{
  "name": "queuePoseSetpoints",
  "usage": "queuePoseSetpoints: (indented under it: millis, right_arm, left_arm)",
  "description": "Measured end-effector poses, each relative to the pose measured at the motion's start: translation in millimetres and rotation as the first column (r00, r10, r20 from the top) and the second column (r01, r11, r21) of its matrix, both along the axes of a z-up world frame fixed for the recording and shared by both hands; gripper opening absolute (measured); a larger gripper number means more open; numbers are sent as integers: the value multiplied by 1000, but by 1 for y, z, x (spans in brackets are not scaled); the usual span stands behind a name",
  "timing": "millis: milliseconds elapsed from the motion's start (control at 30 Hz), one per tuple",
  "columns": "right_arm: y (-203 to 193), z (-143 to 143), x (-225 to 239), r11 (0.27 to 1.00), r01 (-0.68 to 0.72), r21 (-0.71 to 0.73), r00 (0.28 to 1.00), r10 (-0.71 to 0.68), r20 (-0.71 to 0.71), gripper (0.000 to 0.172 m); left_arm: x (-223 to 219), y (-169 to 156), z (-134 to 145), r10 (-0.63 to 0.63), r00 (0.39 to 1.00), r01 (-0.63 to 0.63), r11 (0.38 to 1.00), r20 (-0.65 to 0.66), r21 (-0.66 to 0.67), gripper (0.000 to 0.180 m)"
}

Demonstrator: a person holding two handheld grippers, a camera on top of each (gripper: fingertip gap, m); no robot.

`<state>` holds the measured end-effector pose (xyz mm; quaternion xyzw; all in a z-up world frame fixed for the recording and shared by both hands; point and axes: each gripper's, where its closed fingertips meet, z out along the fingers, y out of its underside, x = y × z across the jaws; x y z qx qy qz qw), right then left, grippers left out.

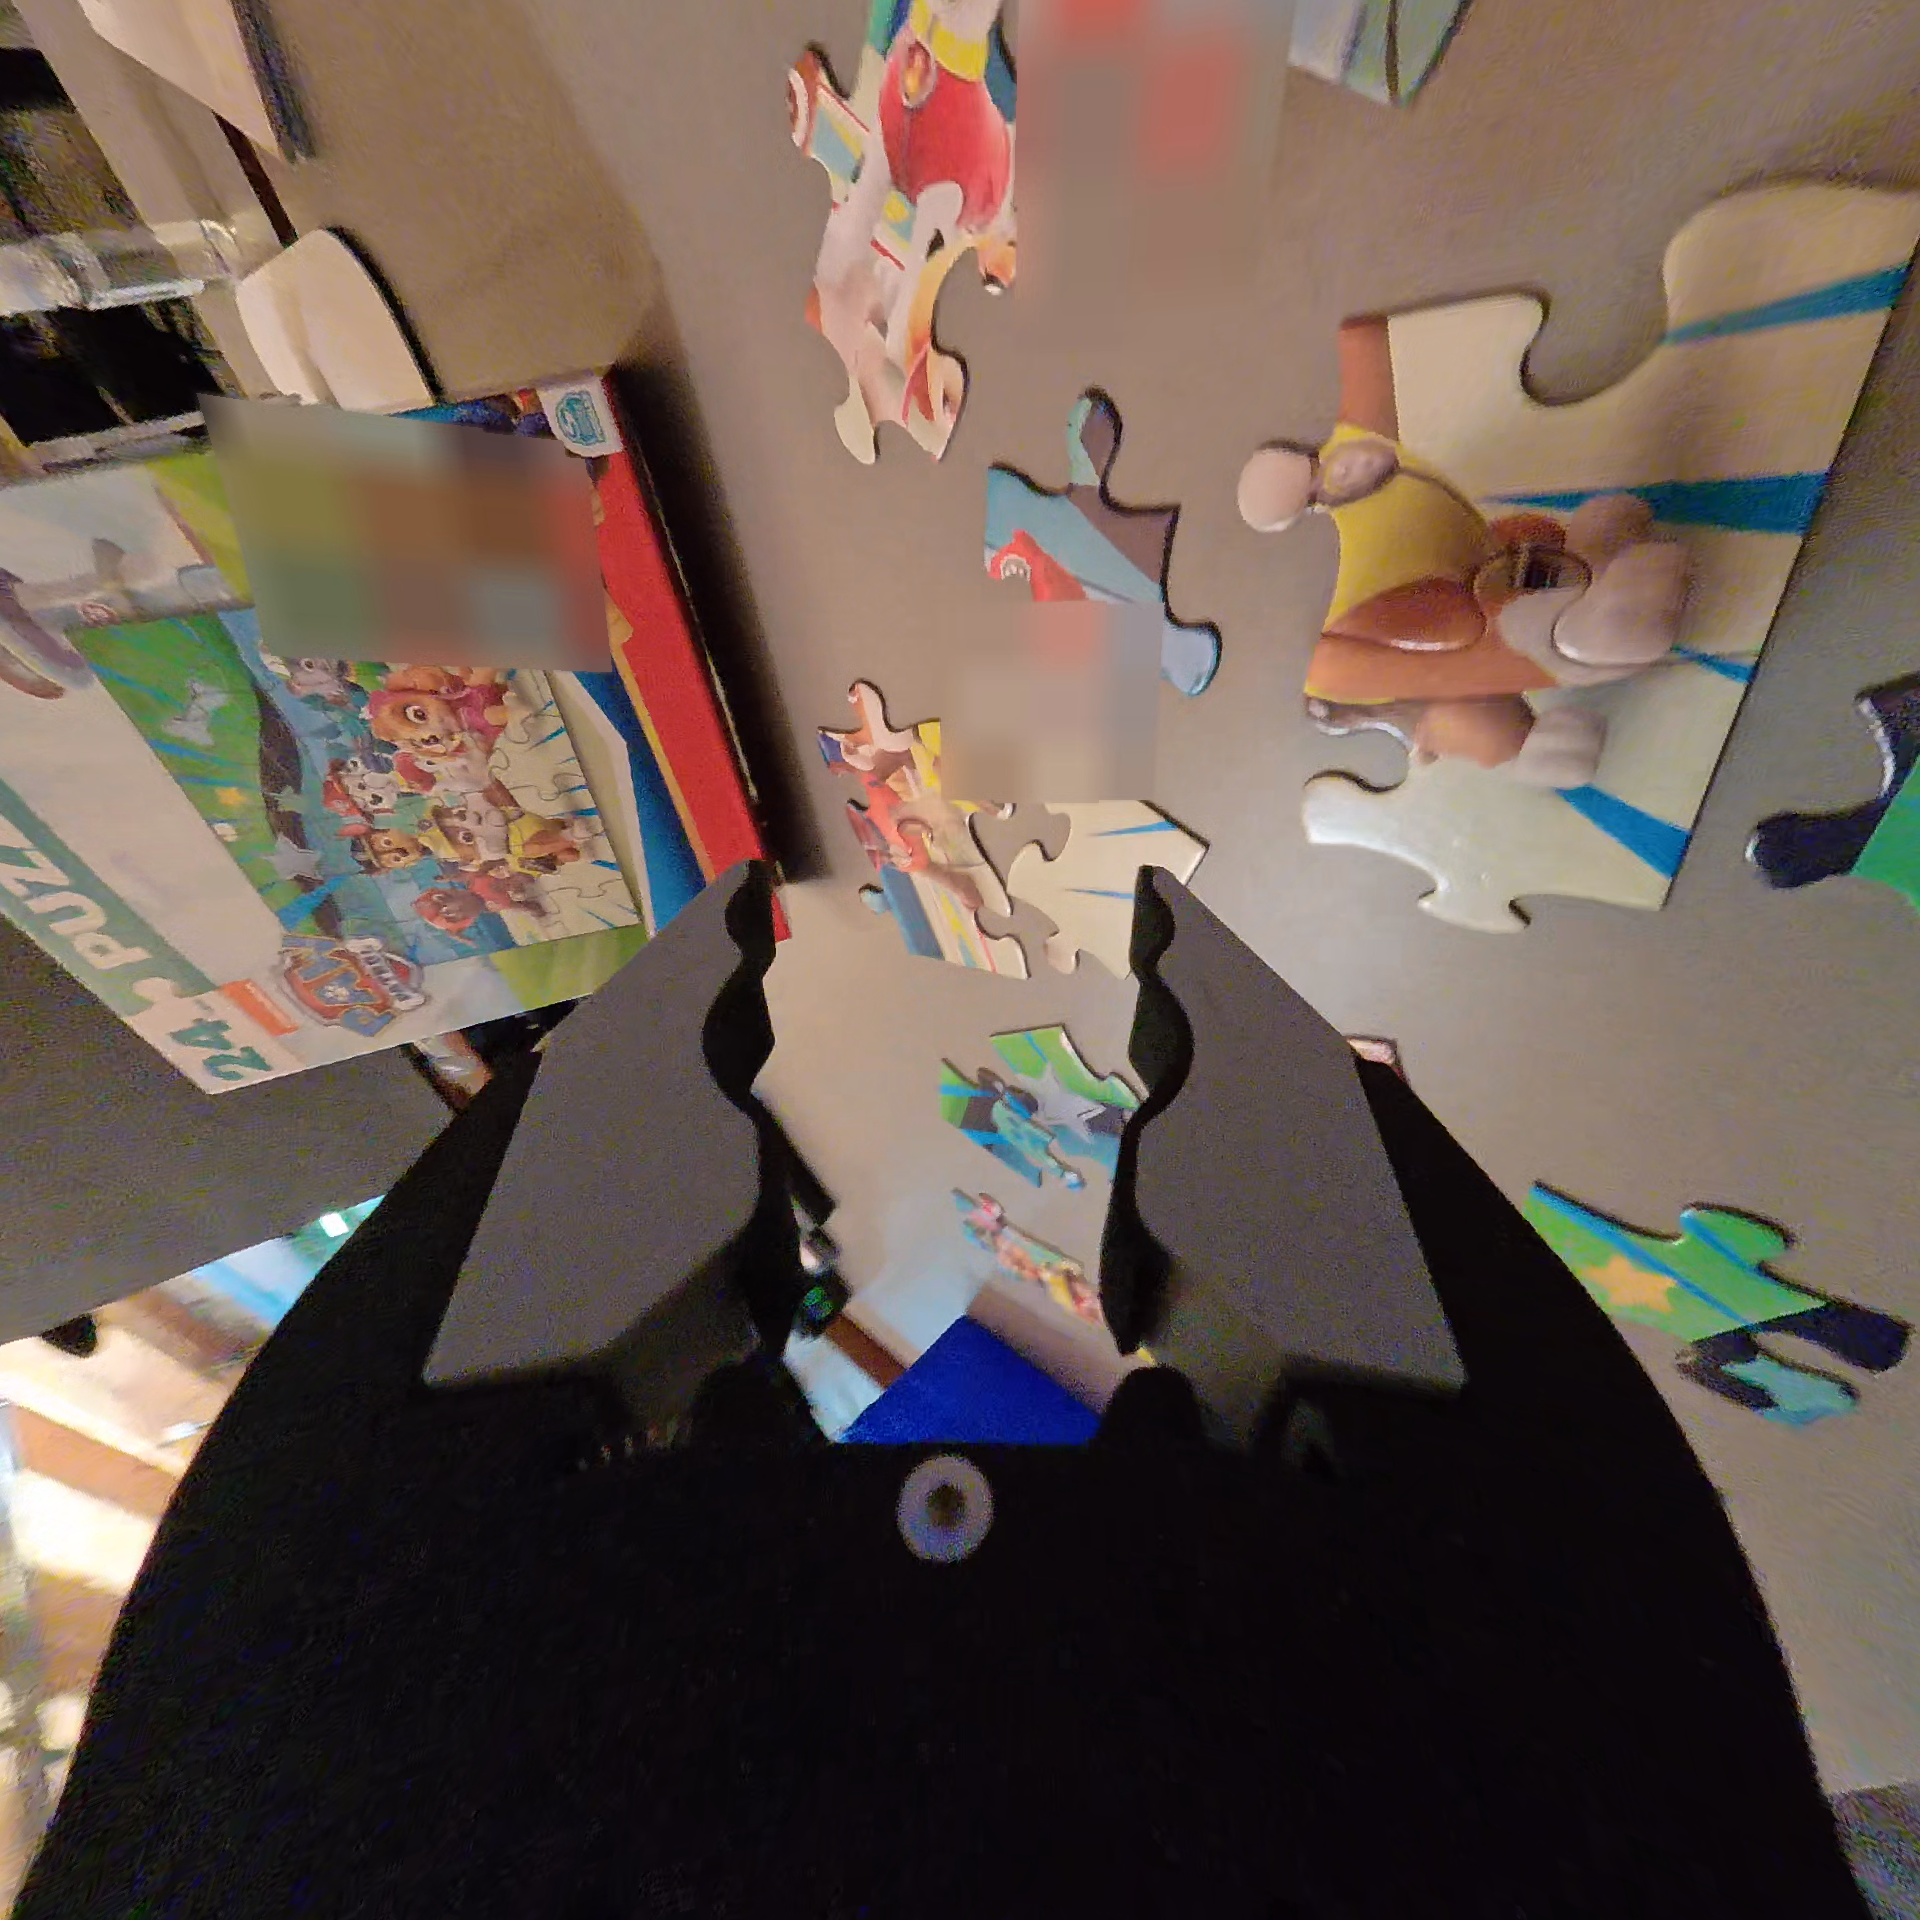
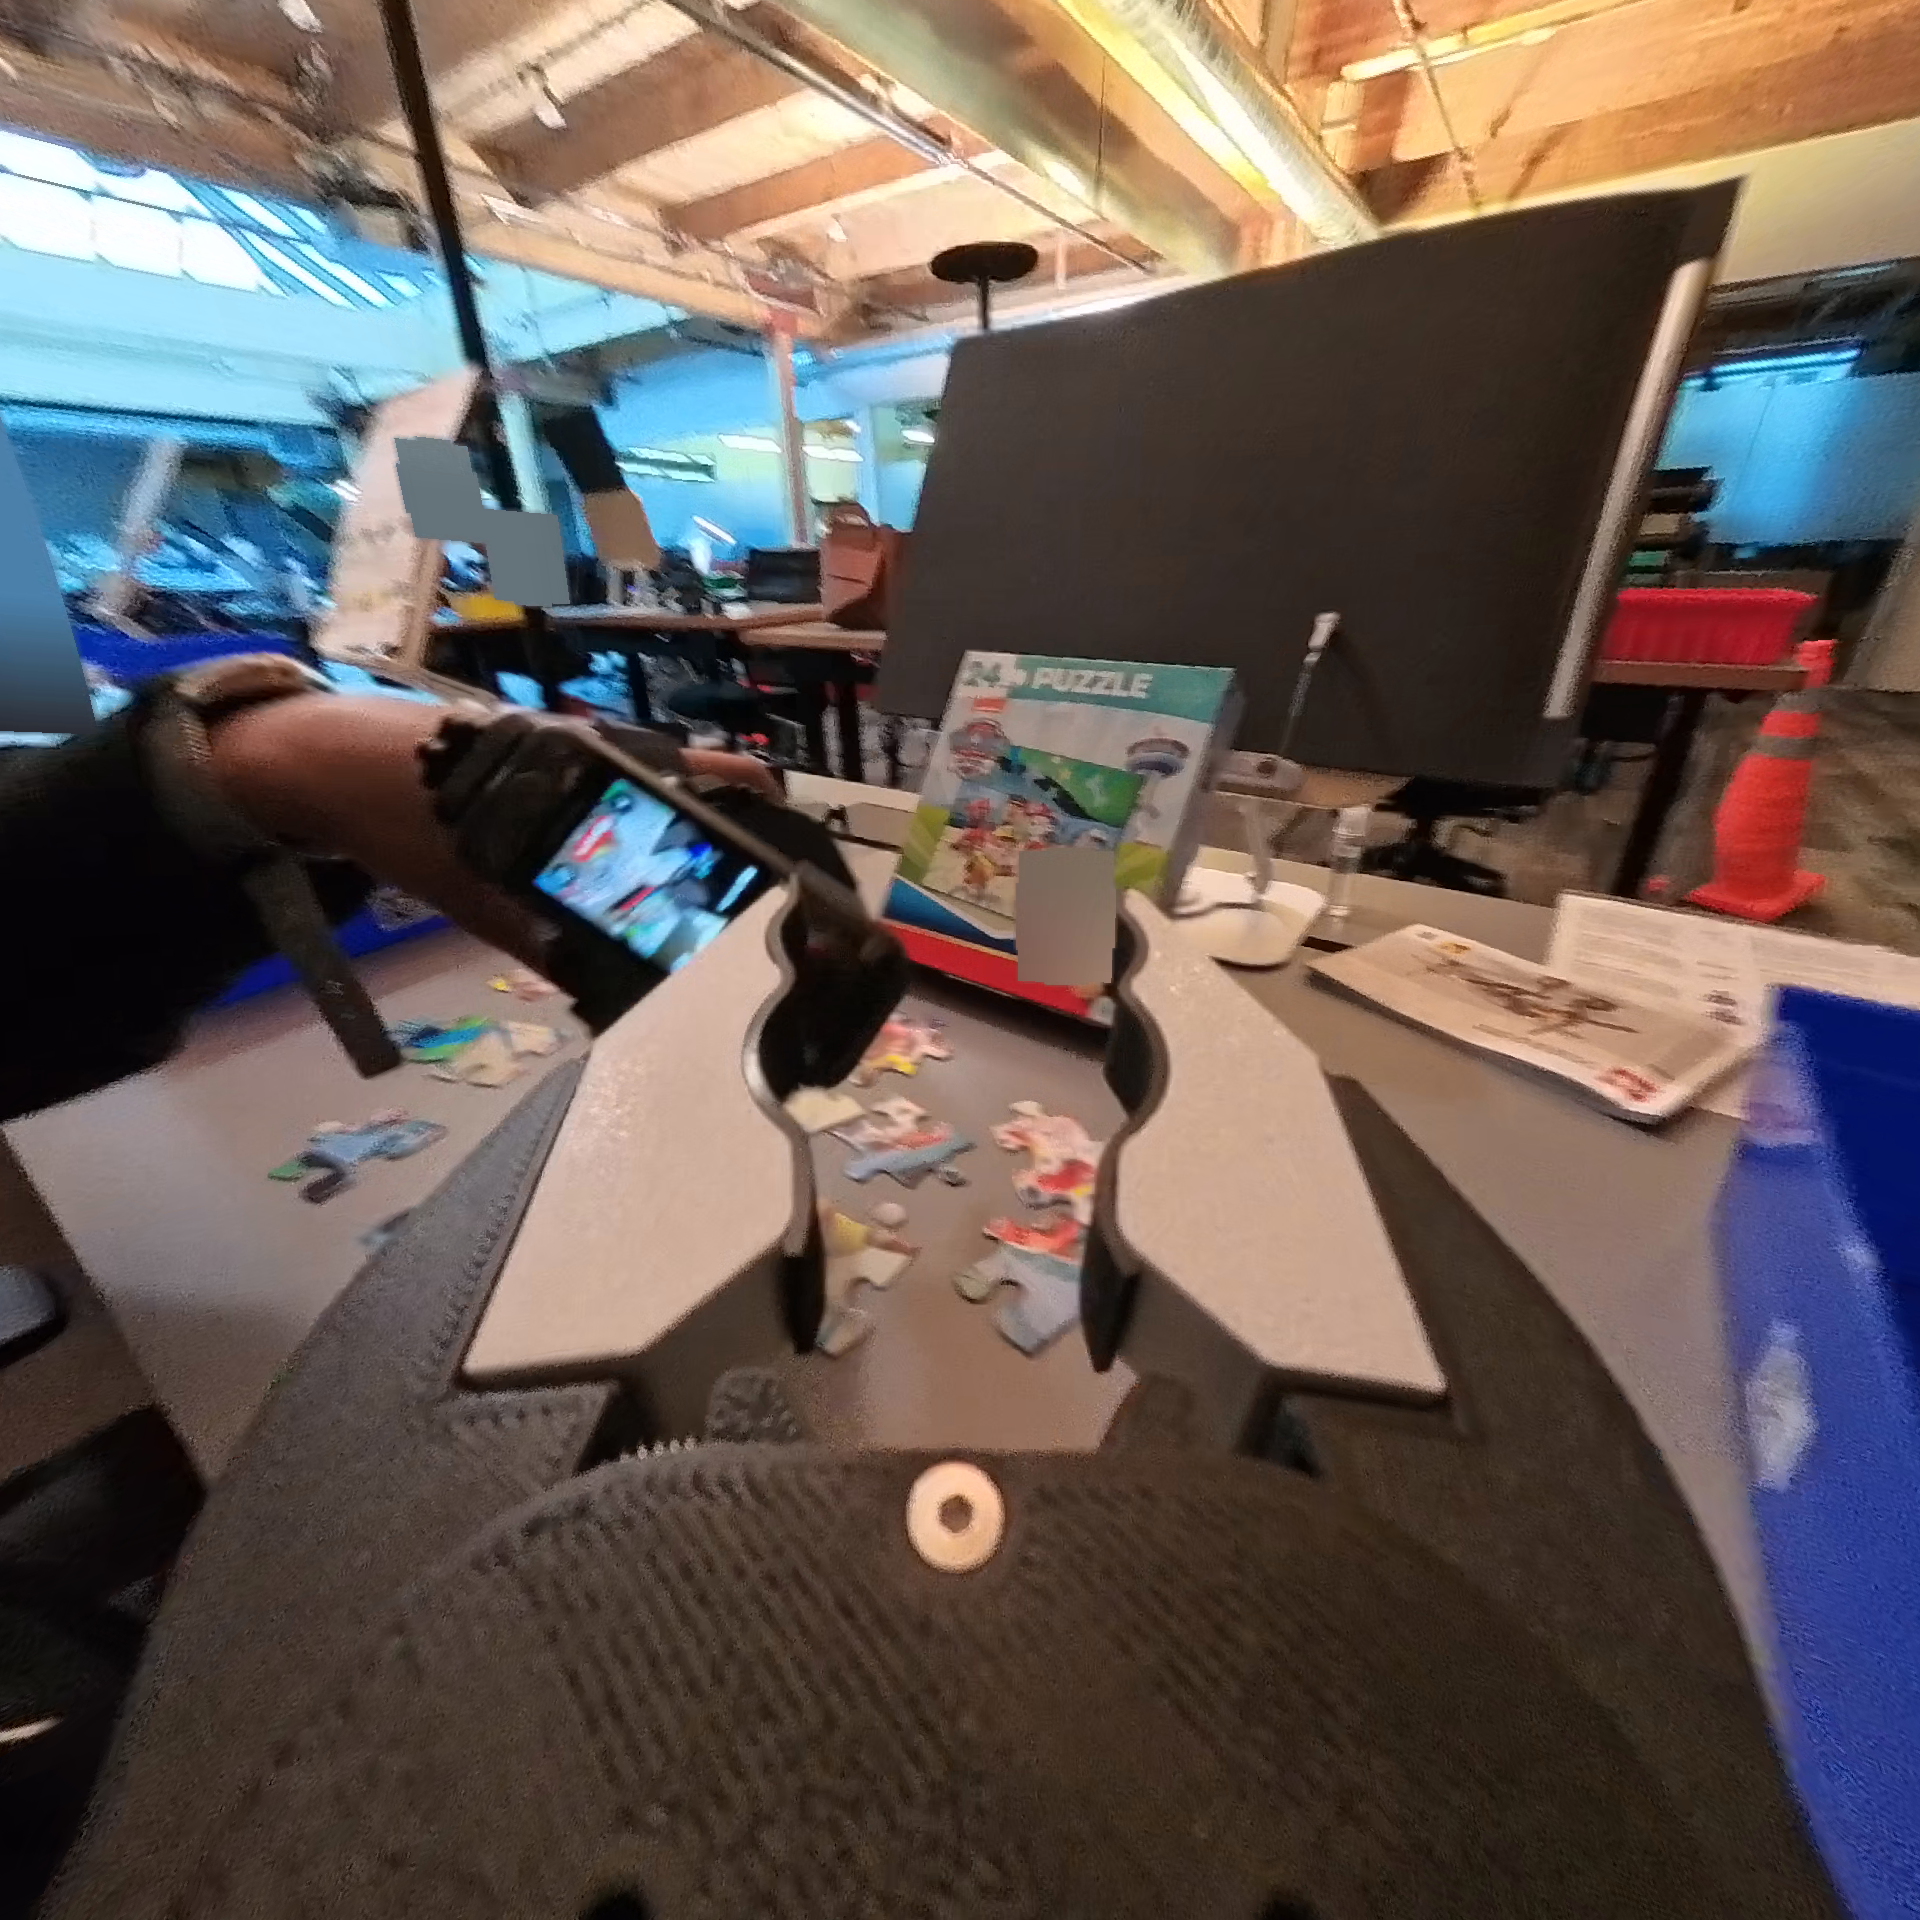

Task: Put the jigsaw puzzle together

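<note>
Table top: matt grey, smooth. Puzzle pieces: printed card, slight sheen. Puzzle box: glossy printed cardboard. Right gripper body: black plastic, ribbed texture; fingers grainy grey, matt. Far ceiling beams: bare wood.

1. Left gripper above grey table, jaws wide apart, nothing between pads.
2. Just beyond fingertips: two joined puzzle pieces, flat on table.
3. Left: puzzle box, red edge, lying tilted in view.
4. Right: large piece with yellow-clad cartoon dog.
5. Scattered loose pieces: far, centre, near right.
6. Blue object low between fingers, unclear.
</note>
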<state>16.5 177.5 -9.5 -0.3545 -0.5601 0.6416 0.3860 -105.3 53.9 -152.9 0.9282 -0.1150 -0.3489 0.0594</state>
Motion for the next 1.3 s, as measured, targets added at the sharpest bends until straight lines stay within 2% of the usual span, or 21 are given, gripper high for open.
queuePoseSetpoints:
  millis: [67, 100, 133, 200, 300, 333, 400, 500, 600, 733, 933, 1067, 1300]
  right_arm:
    - [-18, -4, 0, 996, -74, -48, 997, 75, 7, 56]
    - [-29, -6, 2, 992, -111, -60, 994, 111, 5, 56]
    - [-40, -8, 3, 988, -143, -57, 990, 144, 7, 56]
    - [-65, -15, 5, 979, -200, -28, 979, 201, 28, 56]
    - [-109, -44, 7, 946, -319, 65, 936, 304, 176, 53]
    - [-124, -61, 9, 923, -372, 102, 904, 335, 265, 54]
    - [-151, -92, 18, 870, -464, 165, 835, 367, 411, 60]
    - [-180, -128, 42, 791, -552, 265, 776, 371, 509, 59]
    - [-188, -171, 62, 713, -568, 411, 765, 274, 583, 65]
    - [-185, -199, 72, 687, -548, 477, 766, 183, 616, 71]
    - [-186, -204, 71, 711, -539, 452, 750, 161, 641, 71]
    - [-188, -201, 81, 709, -546, 446, 750, 177, 638, 49]
    - [-182, -200, 89, 728, -561, 395, 716, 187, 673, 47]
  left_arm:
    - [2, 2, -4, 62, 993, -77, 985, 99, 157, 74]
    - [2, 1, -5, 97, 984, -133, 958, 149, 255, 77]
    - [-1, -2, -5, 133, 972, -196, 913, 192, 357, 78]
    - [-1, -16, -9, 192, 930, -338, 786, 314, 518, 78]
    - [8, -40, -23, 208, 836, -523, 586, 509, 619, 77]
    - [11, -48, -29, 202, 809, -562, 540, 553, 626, 77]
    - [16, -60, -38, 186, 776, -603, 497, 603, 624, 77]
    - [15, -74, -42, 209, 784, -600, 494, 584, 629, 76]
    - [16, -76, -37, 206, 802, -577, 514, 561, 635, 76]
    - [20, -70, -26, 159, 804, -570, 483, 573, 664, 77]
    - [18, -76, -27, 171, 800, -580, 466, 575, 669, 76]
    - [18, -76, -23, 167, 802, -580, 445, 573, 682, 76]
    - [17, -76, -25, 174, 807, -576, 449, 565, 684, 76]
